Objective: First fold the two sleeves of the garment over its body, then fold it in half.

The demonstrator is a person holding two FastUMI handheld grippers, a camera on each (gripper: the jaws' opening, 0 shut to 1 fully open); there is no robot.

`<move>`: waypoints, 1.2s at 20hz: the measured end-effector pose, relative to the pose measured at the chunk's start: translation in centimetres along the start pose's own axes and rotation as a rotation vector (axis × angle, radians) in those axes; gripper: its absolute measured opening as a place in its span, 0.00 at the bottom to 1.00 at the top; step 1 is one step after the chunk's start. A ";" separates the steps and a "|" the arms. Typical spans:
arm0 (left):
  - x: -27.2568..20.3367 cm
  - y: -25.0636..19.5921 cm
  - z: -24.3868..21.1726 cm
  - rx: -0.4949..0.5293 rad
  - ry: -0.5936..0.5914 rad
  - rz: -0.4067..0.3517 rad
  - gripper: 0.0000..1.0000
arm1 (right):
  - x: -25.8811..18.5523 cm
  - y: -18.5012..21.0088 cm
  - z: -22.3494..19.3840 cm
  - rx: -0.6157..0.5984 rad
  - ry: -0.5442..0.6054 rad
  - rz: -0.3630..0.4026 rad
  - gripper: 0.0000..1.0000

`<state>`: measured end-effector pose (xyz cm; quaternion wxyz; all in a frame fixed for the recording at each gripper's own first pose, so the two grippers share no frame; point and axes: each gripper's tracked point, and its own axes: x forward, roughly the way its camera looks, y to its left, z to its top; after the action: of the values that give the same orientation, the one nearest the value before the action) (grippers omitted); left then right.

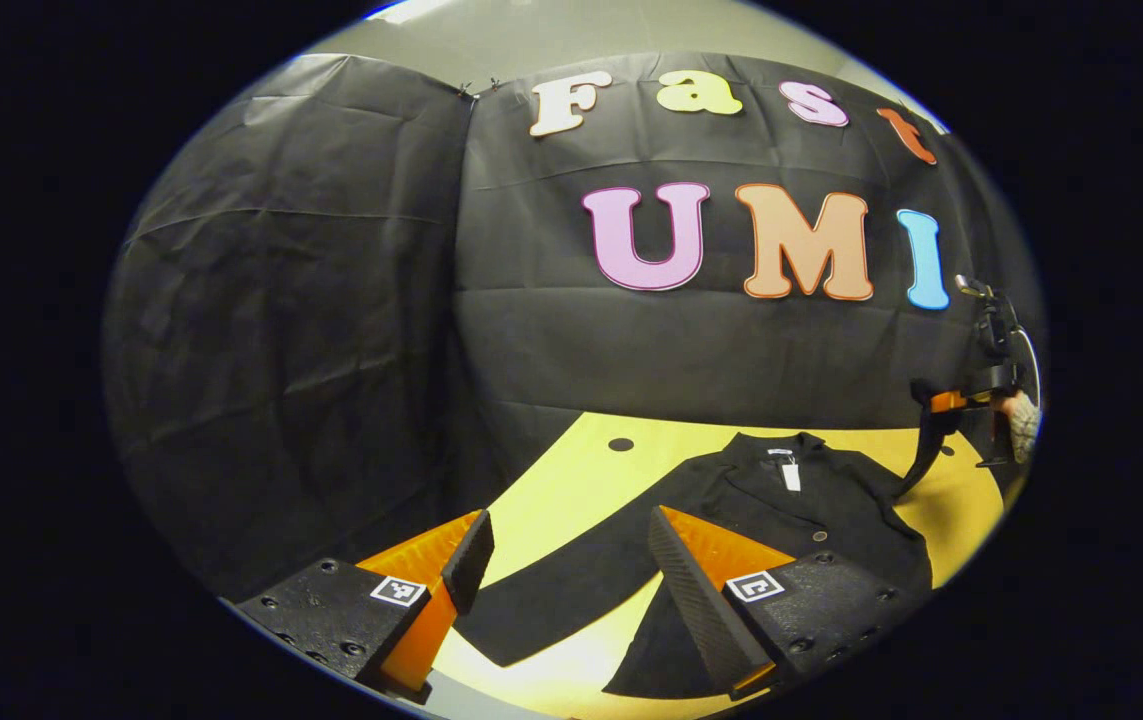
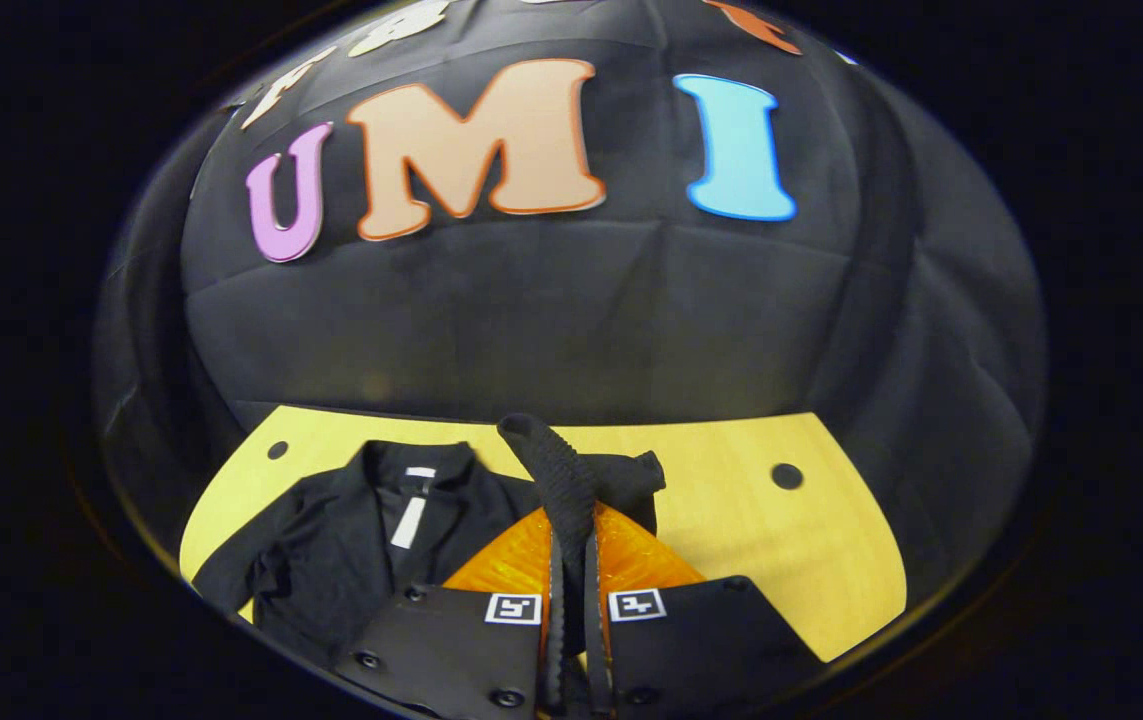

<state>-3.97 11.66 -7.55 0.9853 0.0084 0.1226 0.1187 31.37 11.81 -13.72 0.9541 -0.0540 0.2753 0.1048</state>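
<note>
A black jacket (image 1: pixel 811 500) lies face up on the yellow table (image 1: pixel 571 480), collar at the far side with a white tag (image 1: pixel 791 475). Its left sleeve (image 1: pixel 551 590) stretches flat toward me, under my left gripper (image 1: pixel 571 540), which hovers open just above it. In the right gripper view the jacket (image 2: pixel 331 540) lies to the left, and the right sleeve (image 2: pixel 556 470) rises from between the fingers of my right gripper (image 2: pixel 571 560), which is shut on it. The left gripper view shows that right gripper (image 1: pixel 941 405) at the far right, with the sleeve hanging from it above the table.
The black cloth wall closes the table's far side and left side. Round holes (image 1: pixel 620 444) (image 2: pixel 787 476) mark the tabletop. Bare yellow table (image 2: pixel 751 540) extends to the right of the jacket. A hand (image 1: pixel 1023 425) holds the right gripper.
</note>
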 end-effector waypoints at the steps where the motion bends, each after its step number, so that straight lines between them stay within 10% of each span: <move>1: 0.1 0.2 -0.2 -0.007 0.003 0.001 0.96 | 0.7 2.1 0.6 -0.010 -0.003 0.023 0.10; 13: -0.6 5.5 -1.7 -0.046 0.061 0.139 0.96 | 7.5 22.7 -1.2 -0.189 0.077 0.248 0.10; 24: -1.8 7.1 -3.0 -0.079 0.096 0.225 0.93 | 12.4 26.3 -7.9 -0.258 0.233 0.341 0.13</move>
<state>-8.02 18.11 -9.75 0.9584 -0.0222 0.1630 0.2334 31.53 38.25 -28.25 0.8695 -0.1397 0.3732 0.2919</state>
